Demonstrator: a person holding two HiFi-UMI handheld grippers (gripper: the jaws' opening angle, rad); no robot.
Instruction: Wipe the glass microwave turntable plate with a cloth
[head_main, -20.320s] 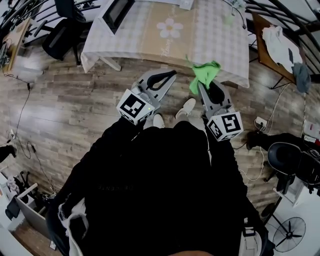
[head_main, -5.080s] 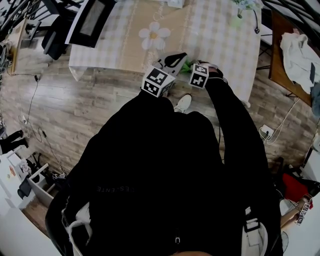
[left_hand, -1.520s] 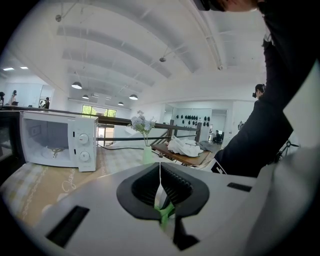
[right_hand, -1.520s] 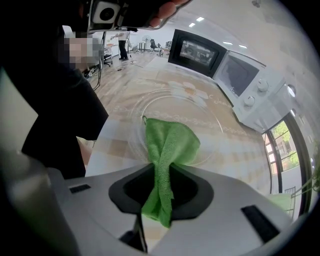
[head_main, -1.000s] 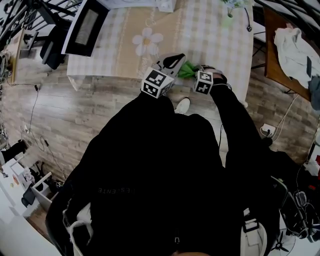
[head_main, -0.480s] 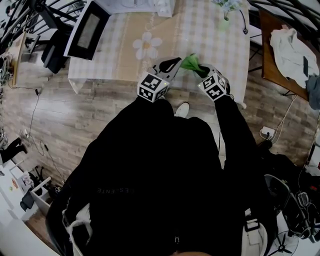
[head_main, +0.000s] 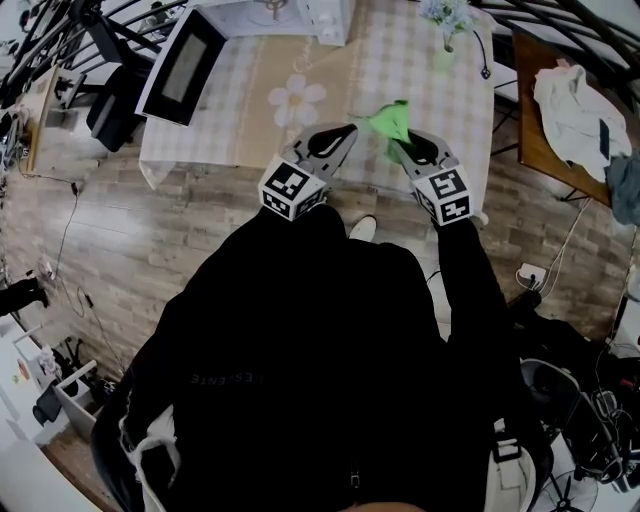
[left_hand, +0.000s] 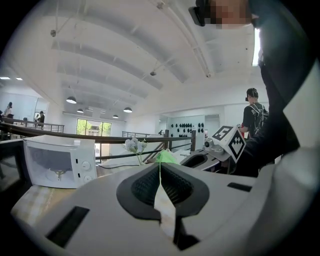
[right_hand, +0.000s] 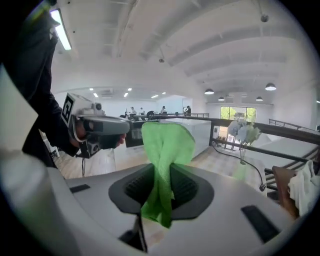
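Cloth (right_hand: 167, 142) — green, bunched, soft weave — pinched in right gripper (right_hand: 161, 175), left gripper (left_hand: 160, 172) closed, empty.

No wording can be read for certain. A faint line of pale letters (head_main: 228, 379) crosses the person's black top (head_main: 320, 330), too small to make out. The square markers on the left tool (head_main: 347, 129) and right tool (head_main: 394, 141) show black-and-white patterns, not letters.

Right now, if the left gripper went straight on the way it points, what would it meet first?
Probably the green cloth held in the right gripper: it shows just beyond the shut tips of the left gripper, though depth is unclear.
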